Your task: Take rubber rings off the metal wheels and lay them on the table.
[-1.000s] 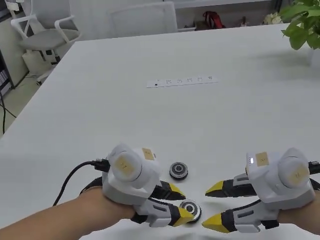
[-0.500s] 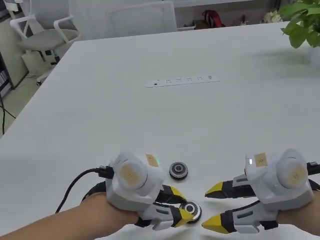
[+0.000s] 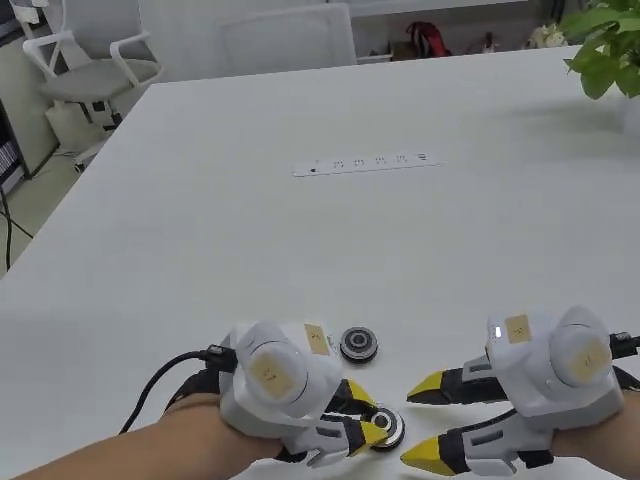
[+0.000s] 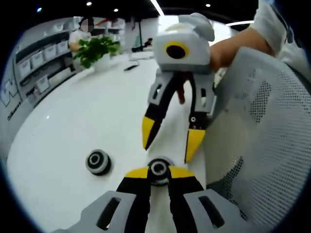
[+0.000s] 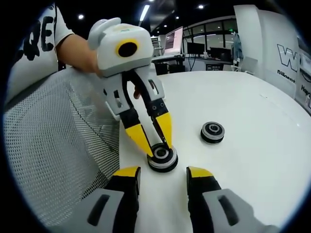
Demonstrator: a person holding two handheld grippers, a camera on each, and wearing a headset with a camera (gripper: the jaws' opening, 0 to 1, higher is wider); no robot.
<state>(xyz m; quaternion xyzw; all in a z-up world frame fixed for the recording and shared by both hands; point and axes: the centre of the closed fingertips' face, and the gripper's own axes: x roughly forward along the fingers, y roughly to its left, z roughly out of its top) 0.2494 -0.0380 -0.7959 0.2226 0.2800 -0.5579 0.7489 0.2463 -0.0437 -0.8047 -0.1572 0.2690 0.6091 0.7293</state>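
Observation:
Two small metal wheels with black rubber rings lie near the table's front edge. The nearer wheel [image 3: 386,428] [image 4: 159,168] [image 5: 163,158] sits between my left gripper's [image 3: 368,424] [image 4: 160,173] [image 5: 156,140] yellow tips, which press on its two sides. The second wheel [image 3: 358,343] [image 4: 98,161] [image 5: 212,132] lies free a little farther out. My right gripper [image 3: 421,421] [image 5: 163,173] [image 4: 169,142] faces the left one from the right. It is open, with nothing between its fingers, a short way from the held wheel.
A white power strip [image 3: 365,163] lies mid-table. A potted plant [image 3: 605,45] stands at the far right corner. Office chairs [image 3: 90,60] stand beyond the far left edge. A mesh chair back [image 5: 53,145] [image 4: 257,145] is close behind the table's near edge.
My left gripper has slid forward to the near wheel and its jaws have come together on it. The right gripper has hardly moved.

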